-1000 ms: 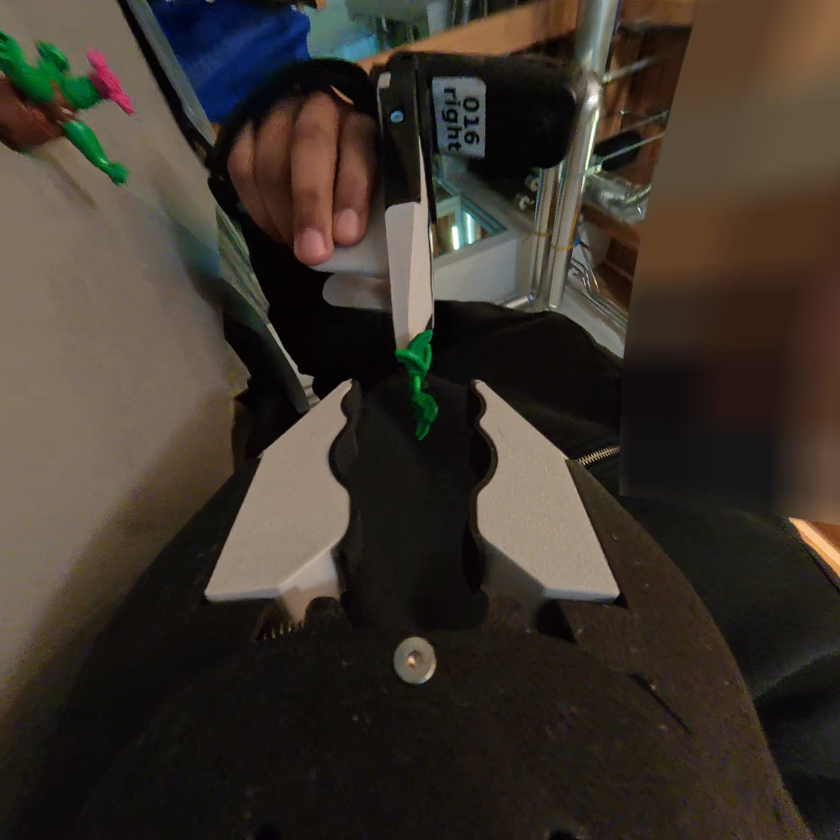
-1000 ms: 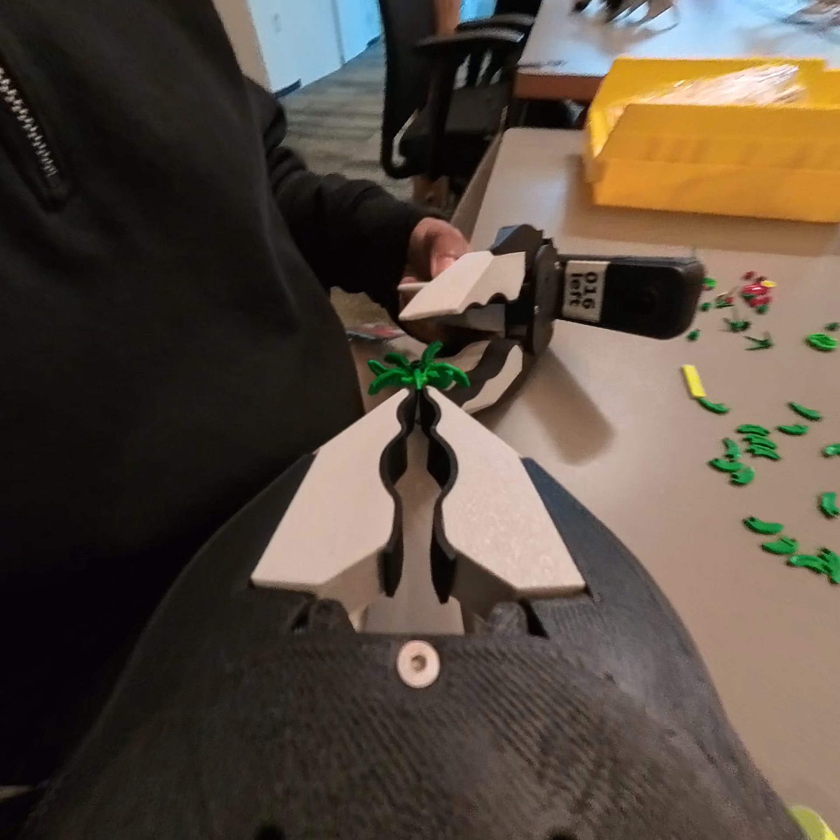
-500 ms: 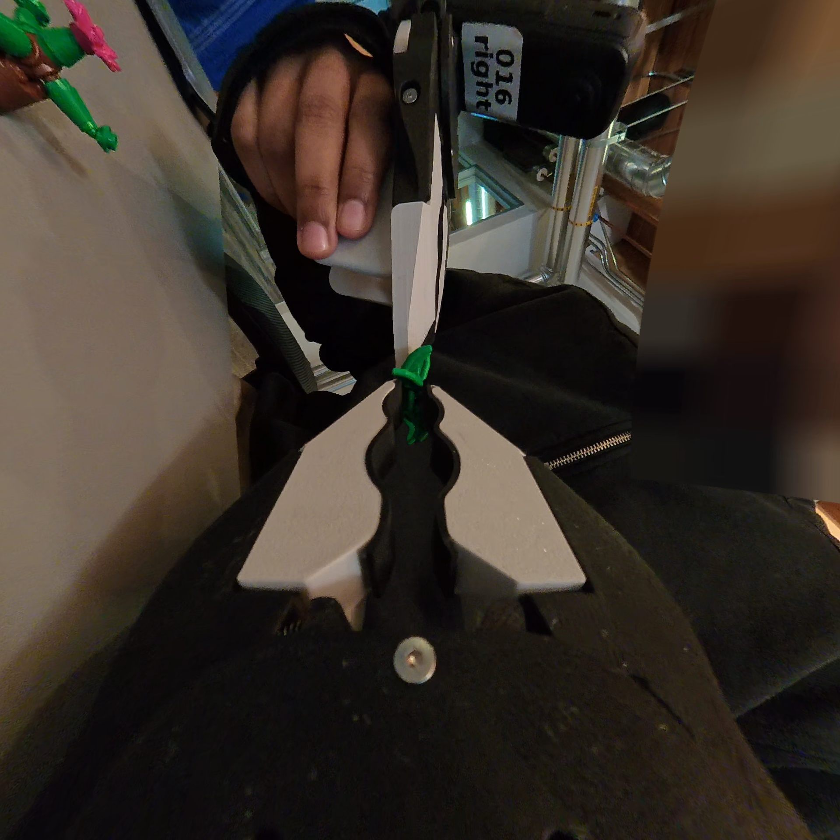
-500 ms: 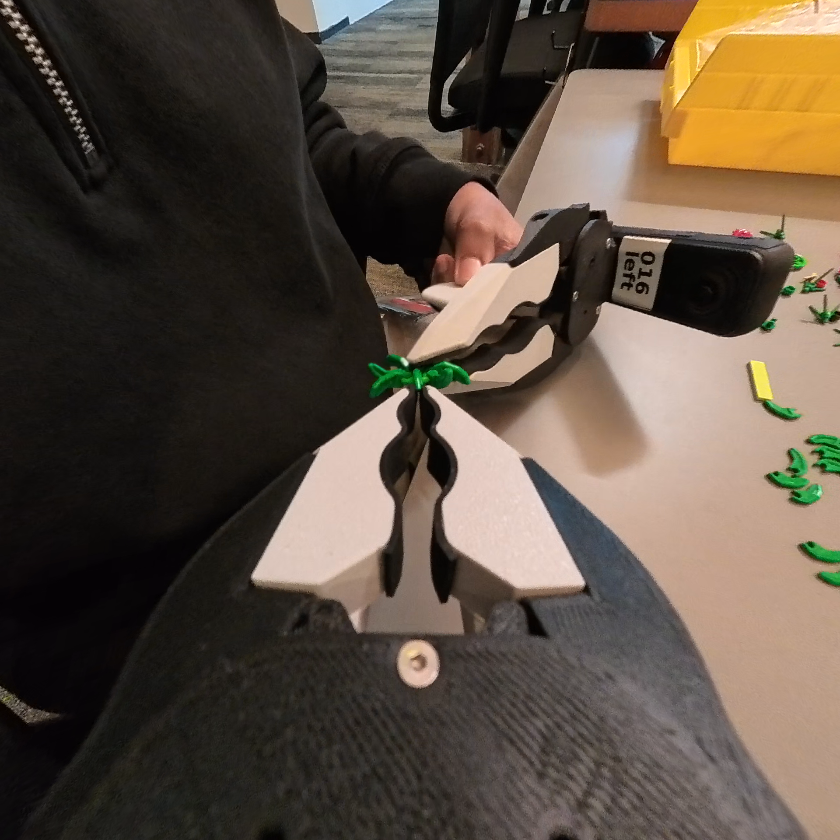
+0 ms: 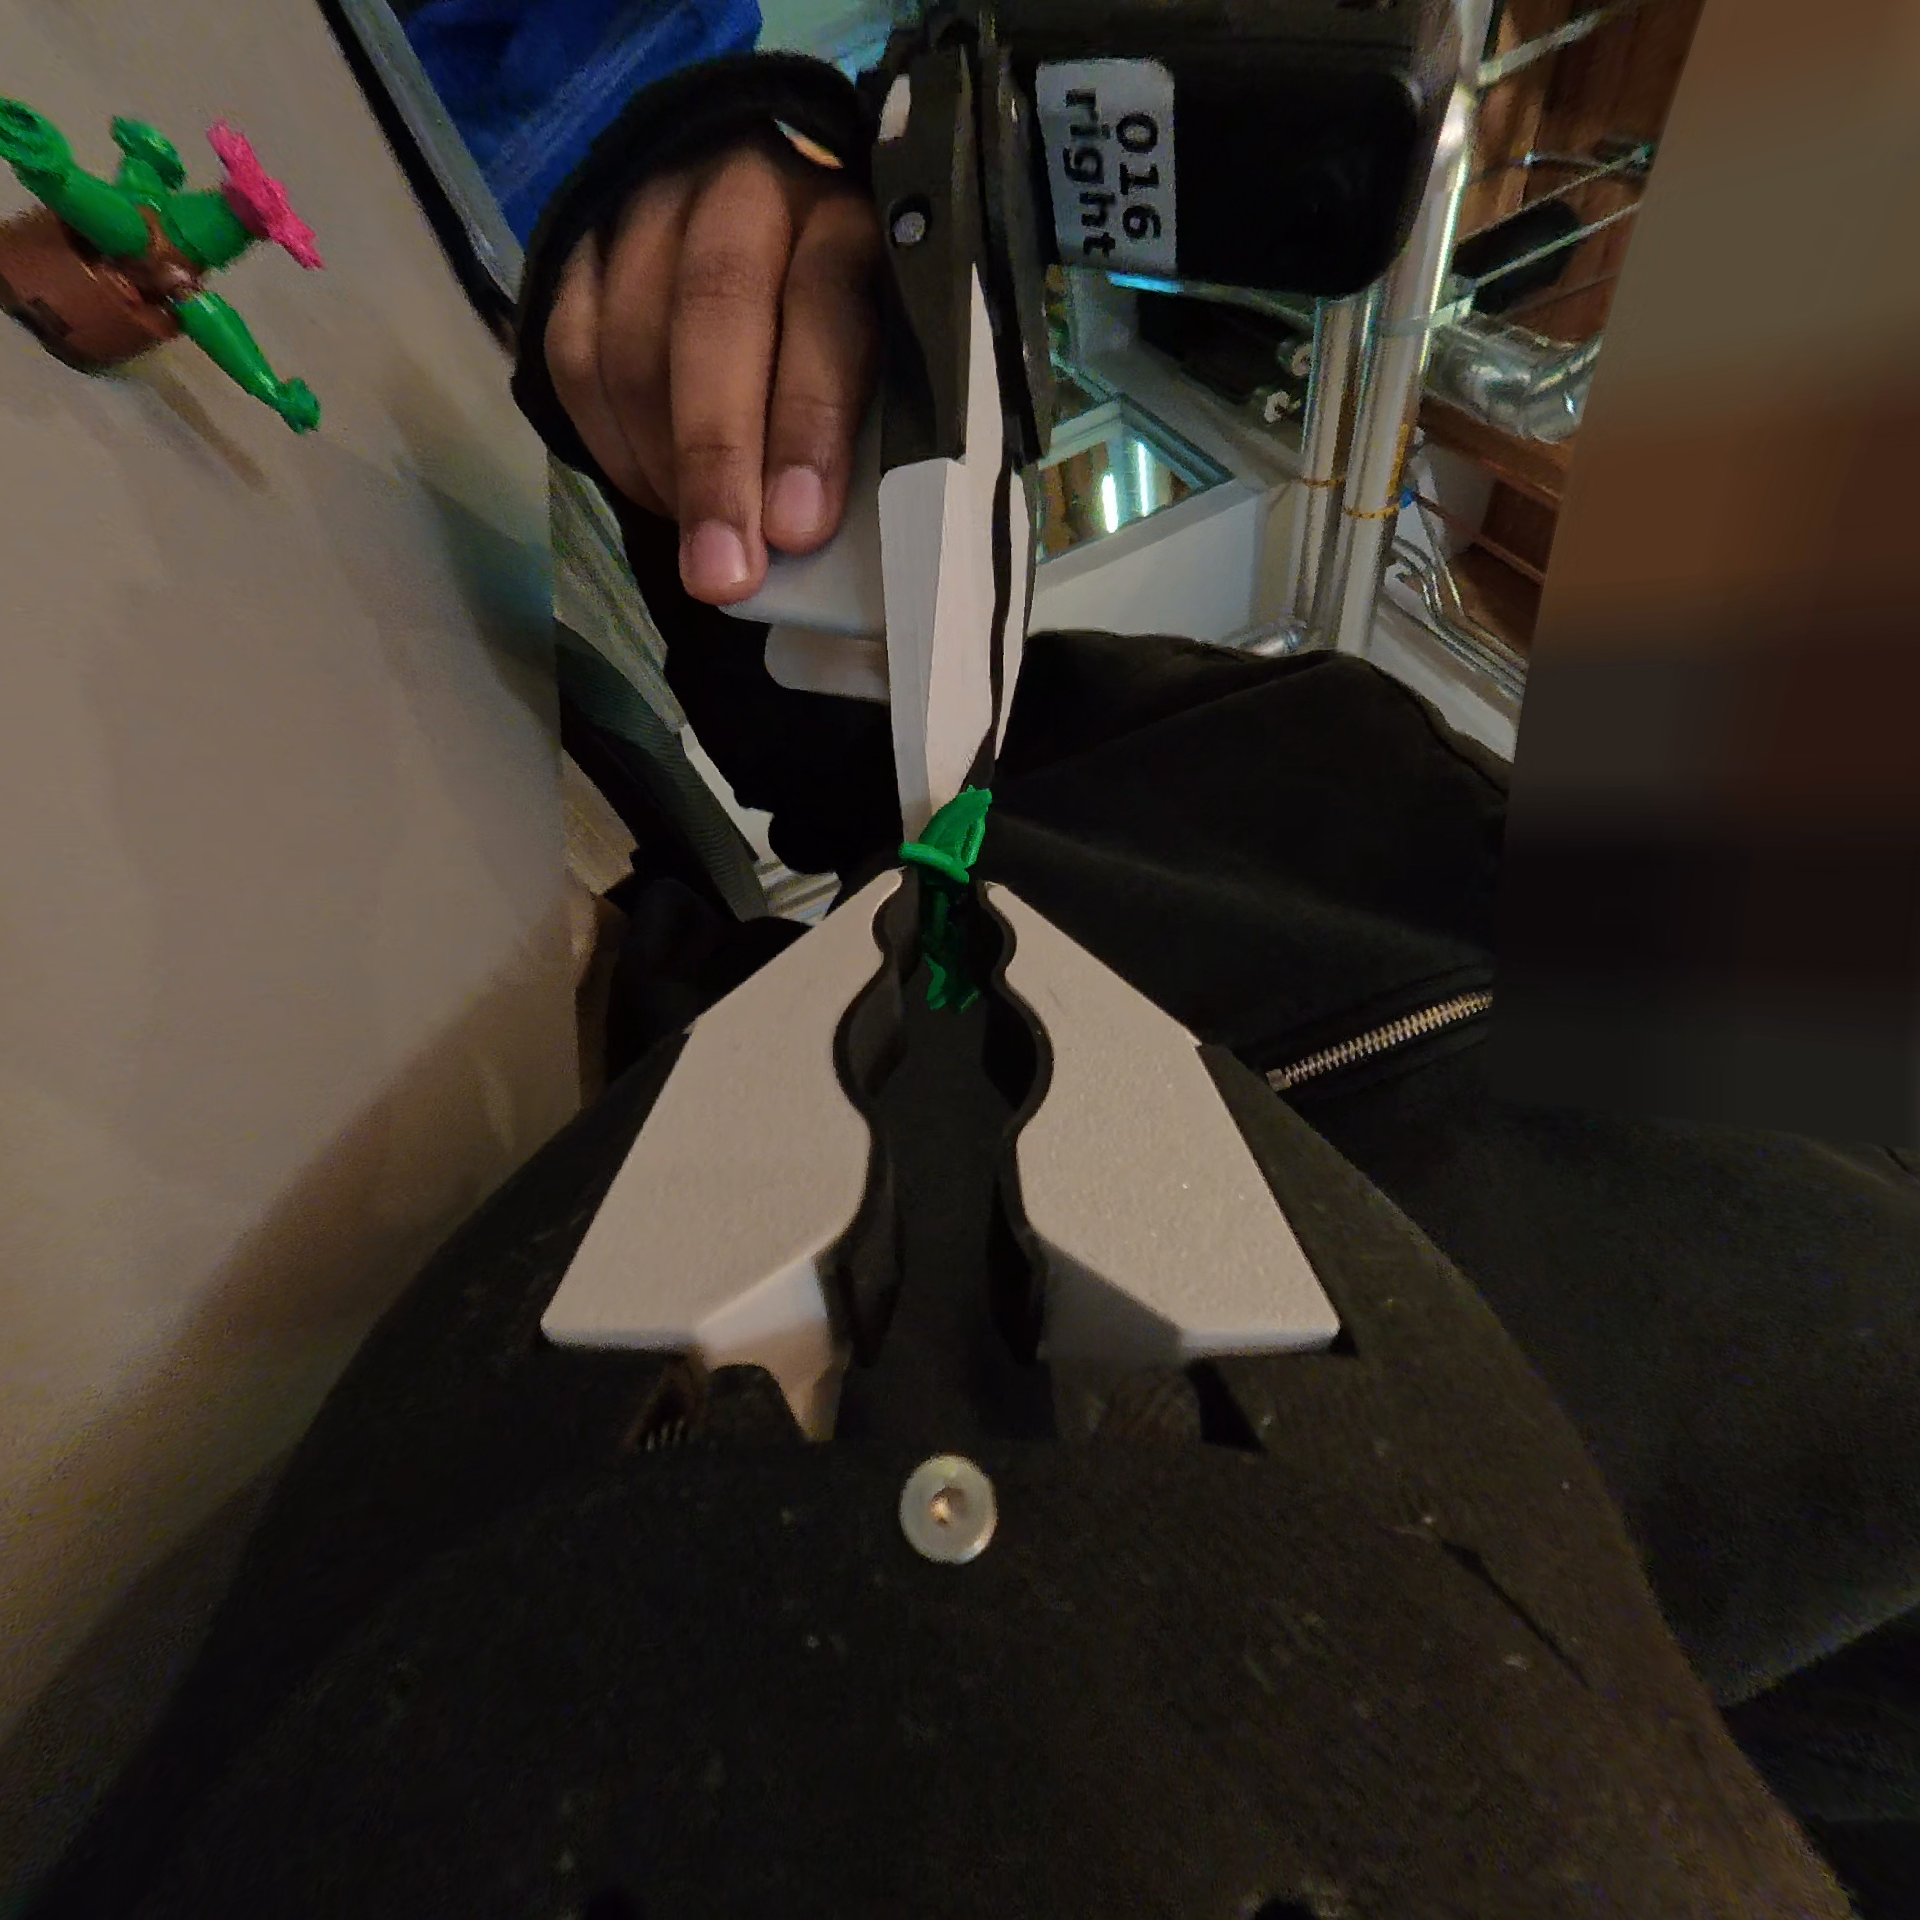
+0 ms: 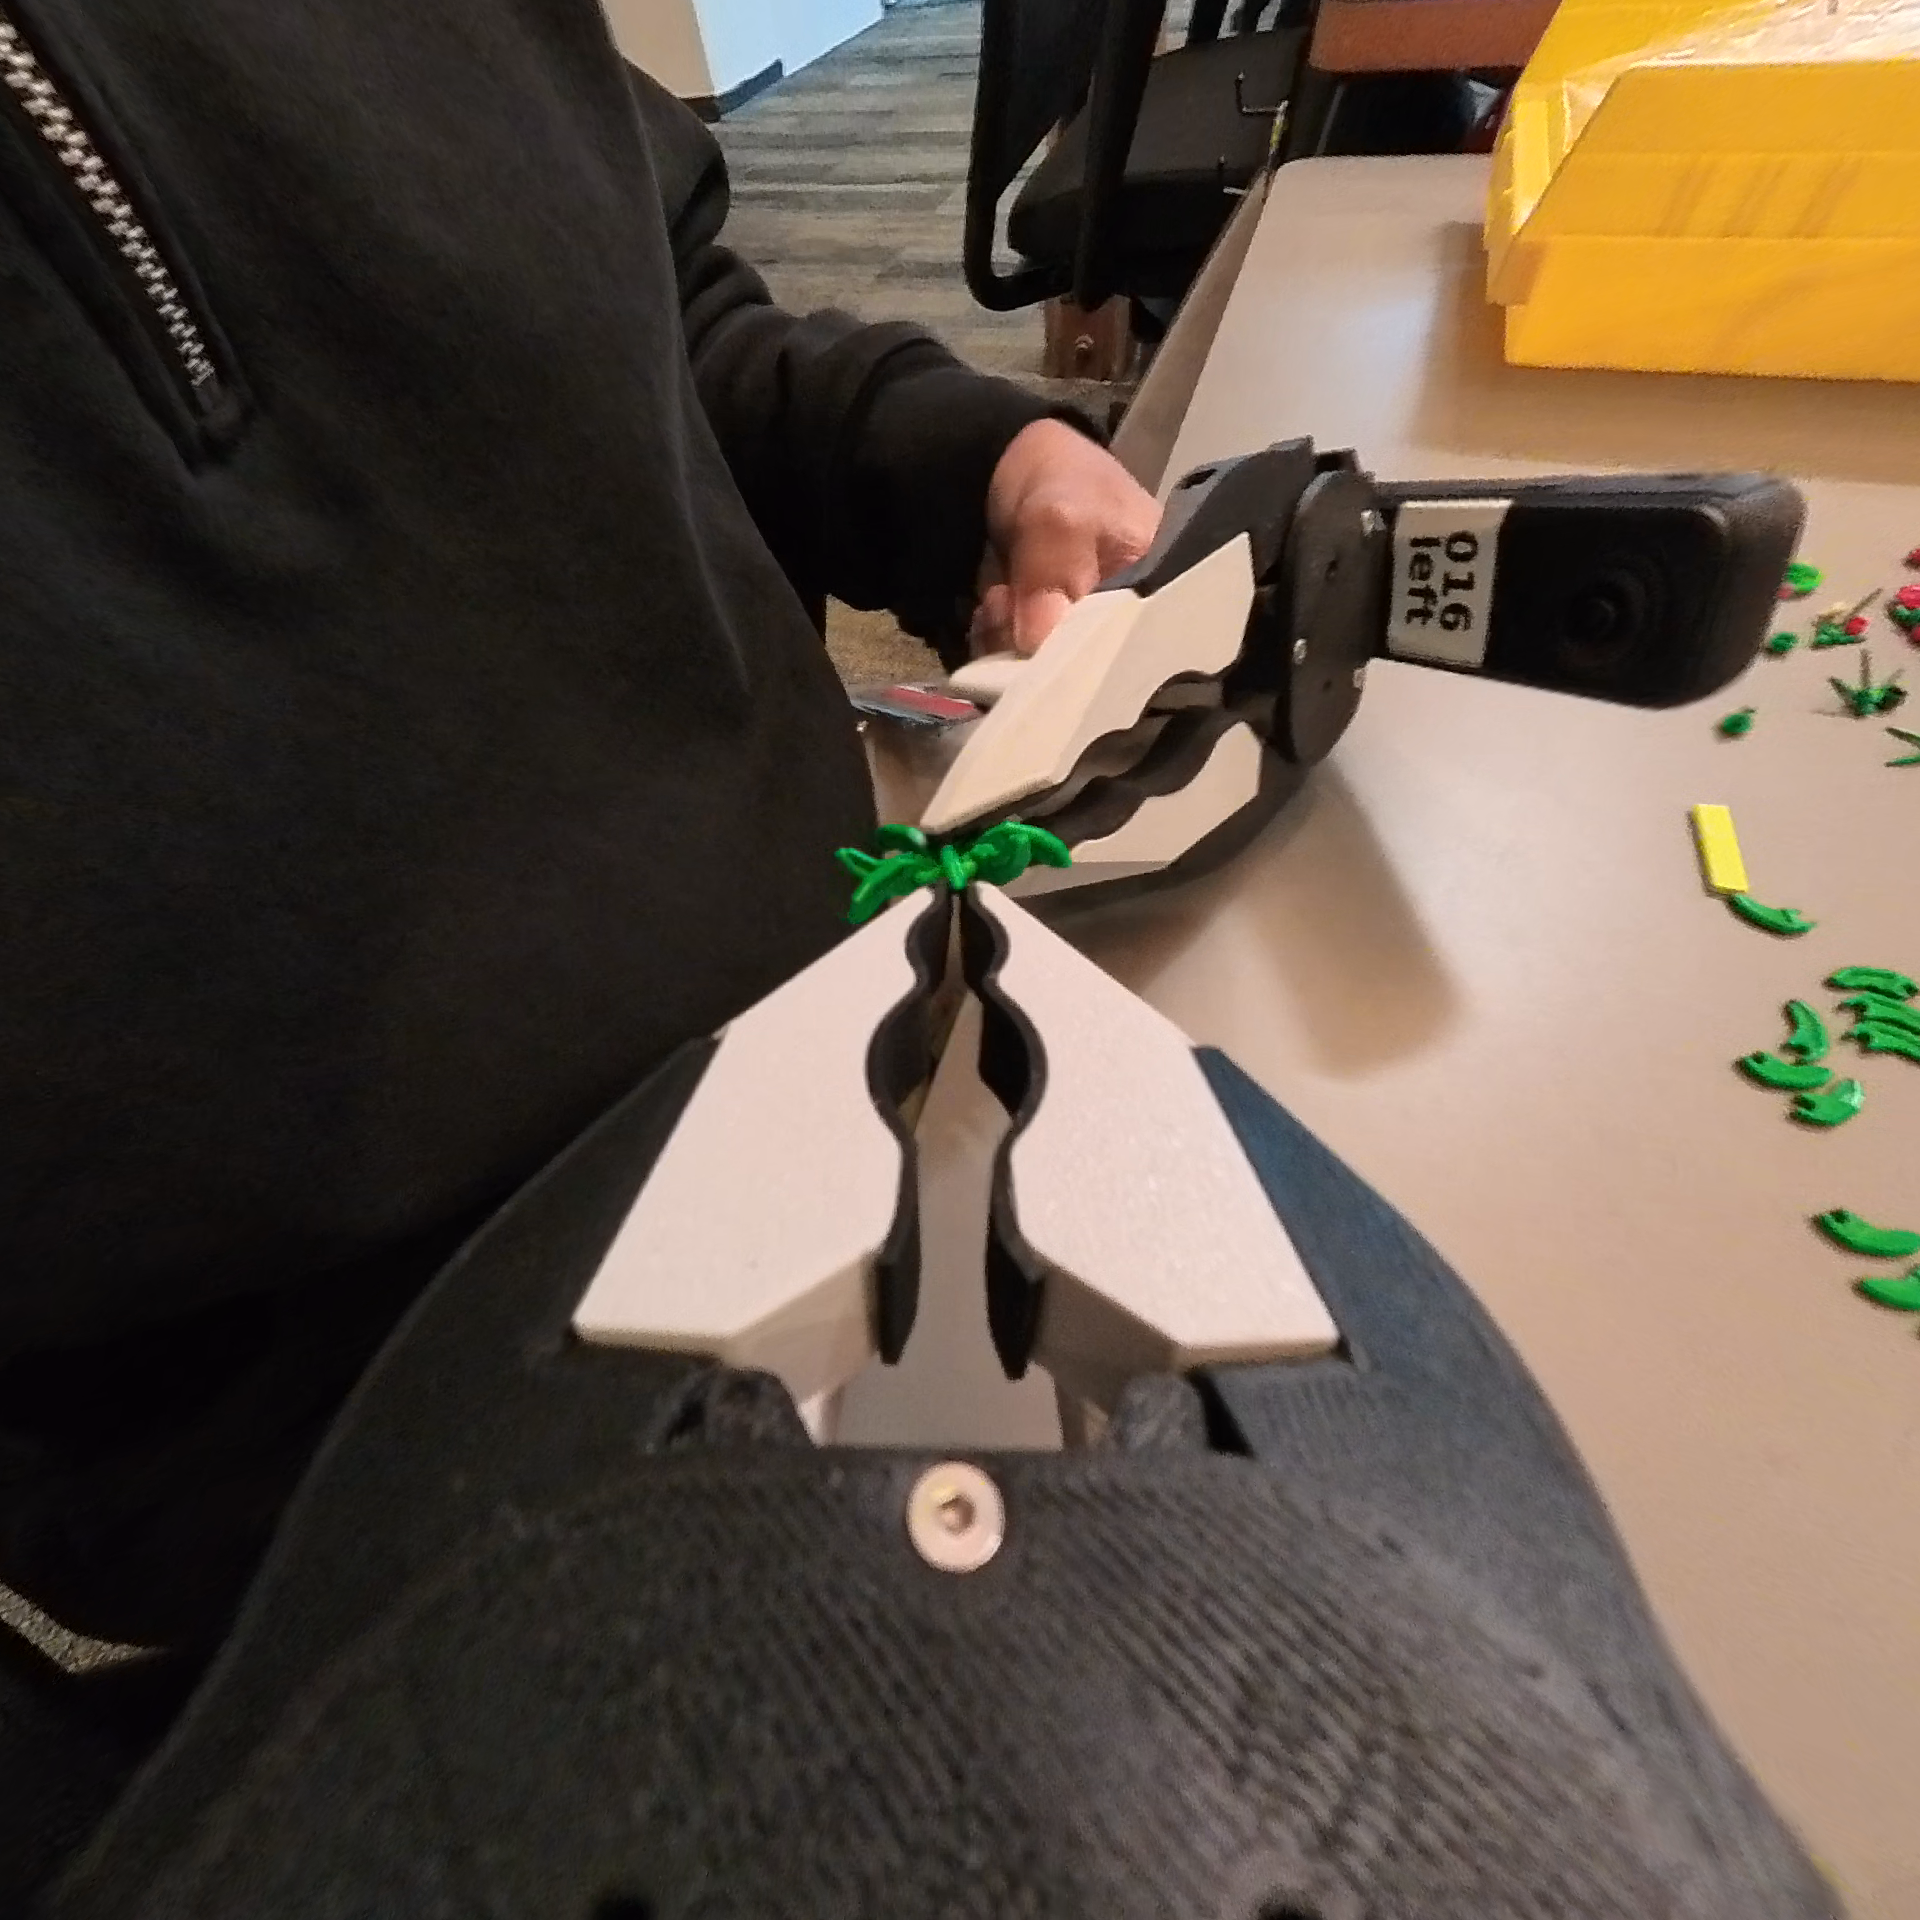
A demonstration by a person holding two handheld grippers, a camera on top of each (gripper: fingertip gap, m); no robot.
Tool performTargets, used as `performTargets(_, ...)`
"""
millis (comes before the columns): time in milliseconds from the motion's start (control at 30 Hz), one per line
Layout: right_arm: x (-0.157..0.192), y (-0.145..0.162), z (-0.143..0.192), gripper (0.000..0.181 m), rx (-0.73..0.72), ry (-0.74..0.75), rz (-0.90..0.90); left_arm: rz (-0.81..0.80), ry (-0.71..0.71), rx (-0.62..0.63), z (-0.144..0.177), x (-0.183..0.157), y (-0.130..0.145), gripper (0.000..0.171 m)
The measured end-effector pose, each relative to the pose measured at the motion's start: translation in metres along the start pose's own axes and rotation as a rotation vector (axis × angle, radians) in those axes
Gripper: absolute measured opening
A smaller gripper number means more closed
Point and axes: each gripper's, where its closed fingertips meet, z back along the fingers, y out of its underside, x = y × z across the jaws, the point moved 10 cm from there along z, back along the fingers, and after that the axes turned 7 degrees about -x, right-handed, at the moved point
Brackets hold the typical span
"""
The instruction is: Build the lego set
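Pinching green leafy lego piece between tips of right gripper, above table edge. Left gripper closing tips on same piece from 2 o'clock; firm contact unclear. Loose green pieces at 3 o'clock, yellow bin at 1 o'clock.

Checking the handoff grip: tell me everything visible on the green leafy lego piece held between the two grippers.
The green leafy piece is small, glossy plastic: several thin curved fronds fanning out from a central knot. It is held in the air in front of the person's black jacket, off the table. The right gripper pinches it at the knot, jaws shut on it. The left gripper has nearly closed around the fronds from the other side; whether it grips yet is unclear. Fronds spread sideways in the right wrist view.
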Motion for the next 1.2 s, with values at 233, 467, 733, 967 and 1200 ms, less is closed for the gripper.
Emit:
performTargets(233, -0.002, 0.001, 0.036, 0.021, -0.047, 0.277, -0.043, -0.119, -0.117, -0.211, 0.025, -0.006, -0.014, 0.006)
performTargets(467, -0.001, 0.012, 0.070, 0.027, -0.131, 0.763, -0.131, -0.523, -0.414, -0.481, 0.055, -0.035, -0.025, 0.006)
performTargets(733, -0.041, 0.003, 0.052, 0.027, -0.177, 0.908, -0.202, -0.691, -0.491, -0.649, 0.073, -0.051, -0.025, 0.006)
performTargets(967, -0.108, 0.000, 0.043, 0.026, 0.027, 0.783, -0.319, -0.718, -0.622, -0.726, 0.080, -0.048, -0.021, 0.005)
performTargets(1200, -0.172, 0.004, 0.003, 0.019, 0.328, 0.554, -0.394, -0.661, -0.604, -0.767, 0.091, -0.050, -0.022, 0.005)
